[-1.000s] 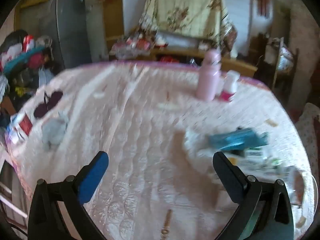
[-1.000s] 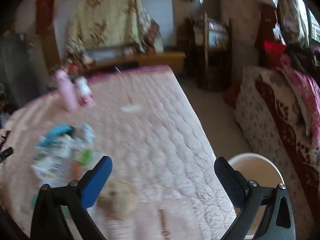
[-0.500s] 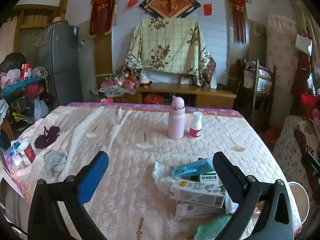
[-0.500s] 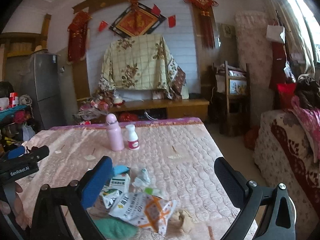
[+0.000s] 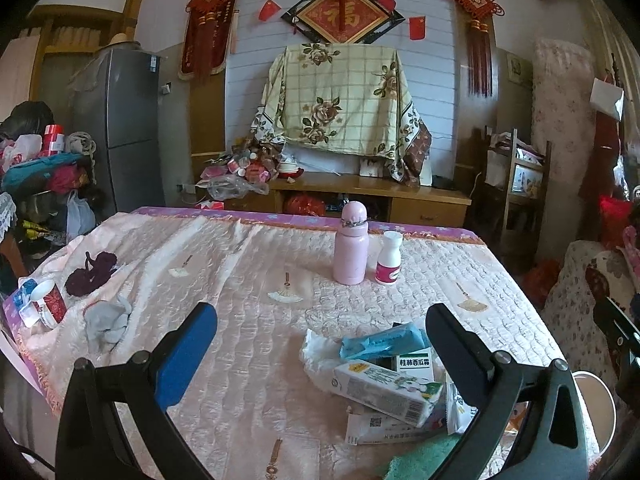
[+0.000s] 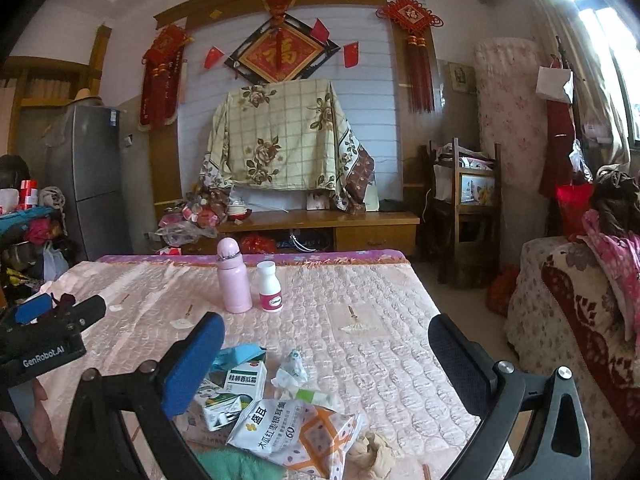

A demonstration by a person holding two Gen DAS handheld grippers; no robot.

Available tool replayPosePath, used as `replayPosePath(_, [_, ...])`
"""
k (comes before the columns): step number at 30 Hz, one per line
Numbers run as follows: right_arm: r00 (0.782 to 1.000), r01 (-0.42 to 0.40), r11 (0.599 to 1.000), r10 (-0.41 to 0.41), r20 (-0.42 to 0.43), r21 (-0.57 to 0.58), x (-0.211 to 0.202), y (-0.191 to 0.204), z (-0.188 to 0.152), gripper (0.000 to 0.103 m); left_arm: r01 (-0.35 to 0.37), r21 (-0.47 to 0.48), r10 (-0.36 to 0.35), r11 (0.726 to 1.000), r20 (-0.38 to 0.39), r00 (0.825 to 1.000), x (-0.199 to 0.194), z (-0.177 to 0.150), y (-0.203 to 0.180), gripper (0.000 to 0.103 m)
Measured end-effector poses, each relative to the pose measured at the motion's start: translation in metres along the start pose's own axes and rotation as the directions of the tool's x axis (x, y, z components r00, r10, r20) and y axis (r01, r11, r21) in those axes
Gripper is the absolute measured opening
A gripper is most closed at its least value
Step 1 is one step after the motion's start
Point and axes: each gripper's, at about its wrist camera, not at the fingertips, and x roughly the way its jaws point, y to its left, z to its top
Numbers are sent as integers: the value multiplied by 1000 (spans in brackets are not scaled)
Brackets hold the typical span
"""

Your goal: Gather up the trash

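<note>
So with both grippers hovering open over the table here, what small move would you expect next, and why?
Probably the right gripper dips onto the snack bag at the near edge of the trash pile. Both grippers are open and hold nothing; the left gripper also hangs above the table. The bag lies on top of the pile, nearest the right fingers, and a white bin waits beside the table.

Both hand-held grippers [image 5: 320, 336] [image 6: 326, 344] tilted up, steadied.

Both black gripper frames carry silver screws, one blue-padded and one black-padded fingers [image 5: 186, 354], and "GenRobot.AI" lettering.
</note>
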Motion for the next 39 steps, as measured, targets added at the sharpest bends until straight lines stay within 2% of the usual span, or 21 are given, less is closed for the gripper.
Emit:
replayPosePath(12, [1000,12,1000,-11,-9,9,16,3,-6,103,-4,-5,4,1000,10,1000,2,-1,2,103])
replayPosePath(39, [999,34,999,-34,-10,17,22,0,-6,103,-11,7,11,1000,24,1000,4,-3,0,103])
